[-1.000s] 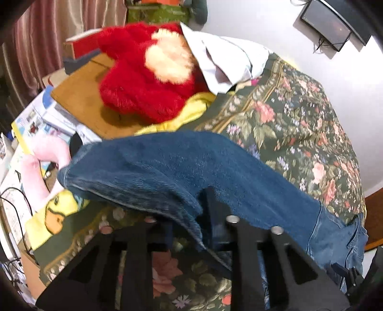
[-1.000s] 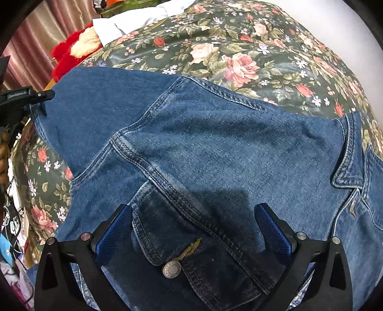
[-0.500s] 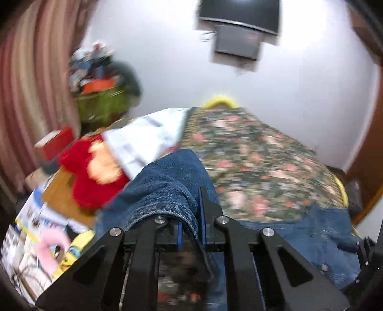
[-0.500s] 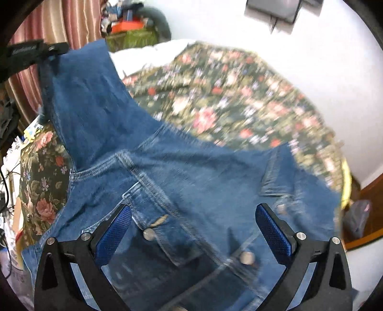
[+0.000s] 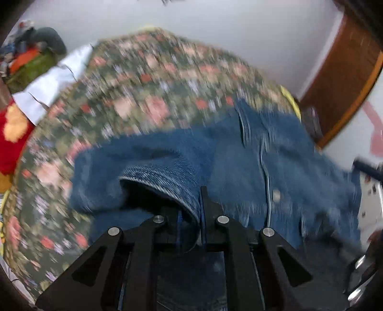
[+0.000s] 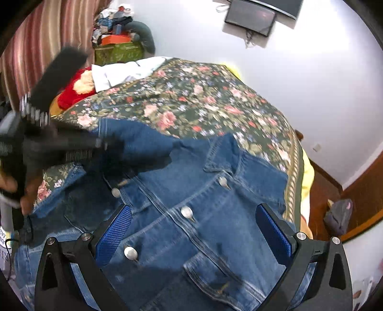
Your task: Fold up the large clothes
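Note:
A blue denim jacket point(image 6: 191, 181) lies front up, buttons showing, on the floral bedspread point(image 6: 191, 100). My left gripper point(image 5: 199, 203) is shut on the cuff end of the jacket's sleeve point(image 5: 162, 172), which folds over the jacket body point(image 5: 287, 172). In the right wrist view the left gripper point(image 6: 100, 143) shows blurred at the left, with the sleeve stretched from it across the jacket's chest. My right gripper point(image 6: 194, 229) hangs open above the jacket's lower front. Its blue pads point(image 6: 115, 234) stand wide apart with nothing pinched between them.
A red plush toy point(image 6: 76, 88) and a white shirt point(image 6: 119, 71) lie at the bed's far left. A striped curtain point(image 6: 31, 47) and a cluttered green box point(image 6: 119, 51) stand behind. A screen point(image 6: 251, 16) hangs on the wall. Wooden trim point(image 5: 340, 79) and a dark bag point(image 6: 338, 216) are right.
My left gripper has lifted the sleeve from the bed's left side and swung it across over the jacket. My right gripper has risen and pulled back, staying open.

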`<state>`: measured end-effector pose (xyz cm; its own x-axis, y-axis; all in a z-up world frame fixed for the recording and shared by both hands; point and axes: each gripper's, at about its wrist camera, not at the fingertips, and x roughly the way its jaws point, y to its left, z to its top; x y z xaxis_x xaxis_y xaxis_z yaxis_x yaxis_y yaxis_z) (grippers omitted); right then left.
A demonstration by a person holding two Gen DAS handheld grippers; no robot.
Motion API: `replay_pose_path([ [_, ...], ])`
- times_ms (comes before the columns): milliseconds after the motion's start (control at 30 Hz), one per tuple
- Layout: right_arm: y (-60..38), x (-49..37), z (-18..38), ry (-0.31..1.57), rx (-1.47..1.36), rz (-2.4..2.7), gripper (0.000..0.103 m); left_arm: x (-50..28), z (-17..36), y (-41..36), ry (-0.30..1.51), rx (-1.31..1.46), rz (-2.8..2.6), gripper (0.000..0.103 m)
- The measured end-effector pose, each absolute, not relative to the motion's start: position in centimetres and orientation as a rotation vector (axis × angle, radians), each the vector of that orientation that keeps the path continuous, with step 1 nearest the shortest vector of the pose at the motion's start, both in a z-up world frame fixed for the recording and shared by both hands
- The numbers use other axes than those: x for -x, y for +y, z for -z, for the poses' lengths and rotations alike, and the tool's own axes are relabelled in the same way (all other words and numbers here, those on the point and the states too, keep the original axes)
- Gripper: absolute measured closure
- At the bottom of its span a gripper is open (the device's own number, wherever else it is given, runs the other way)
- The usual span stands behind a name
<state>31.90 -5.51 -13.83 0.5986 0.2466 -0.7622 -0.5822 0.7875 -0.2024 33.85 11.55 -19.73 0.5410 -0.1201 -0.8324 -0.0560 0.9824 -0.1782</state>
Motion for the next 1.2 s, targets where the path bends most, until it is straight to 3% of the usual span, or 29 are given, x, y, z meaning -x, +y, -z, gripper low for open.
replay_pose_path([
  [100,-6.2,-32.3,14.1,0.829,0.429,-0.495,0.000,-33.0,22.1,10.8,1.090,0.201,0.066,0.085],
  [167,-6.2,-32.5,14.2,0.850,0.411,-0.495,0.000,-32.2,22.5,11.6,1.121,0.217,0.061,0.074],
  [267,-5.3,-32.5,14.0,0.856,0.408,-0.509,0.000,-30.4,21.5,13.6,1.089,0.275,0.058,0.057],
  [367,-3.0,-32.4,13.5,0.842,0.427,-0.539,0.000,-28.2,19.4,16.8,1.009,0.325,0.030,0.047],
  [733,10.5,-31.3,14.2,0.825,0.539,-0.752,0.000,-21.8,16.5,29.3,0.871,0.305,-0.264,0.042],
  [1100,21.3,-37.6,24.5,1.158,0.545,-0.750,0.000,-20.5,20.7,33.2,0.936,0.279,-0.330,0.042],
  [1200,22.2,-38.5,26.1,1.178,0.543,-0.726,0.006,-20.8,21.5,33.8,0.954,0.312,-0.313,0.042],
])
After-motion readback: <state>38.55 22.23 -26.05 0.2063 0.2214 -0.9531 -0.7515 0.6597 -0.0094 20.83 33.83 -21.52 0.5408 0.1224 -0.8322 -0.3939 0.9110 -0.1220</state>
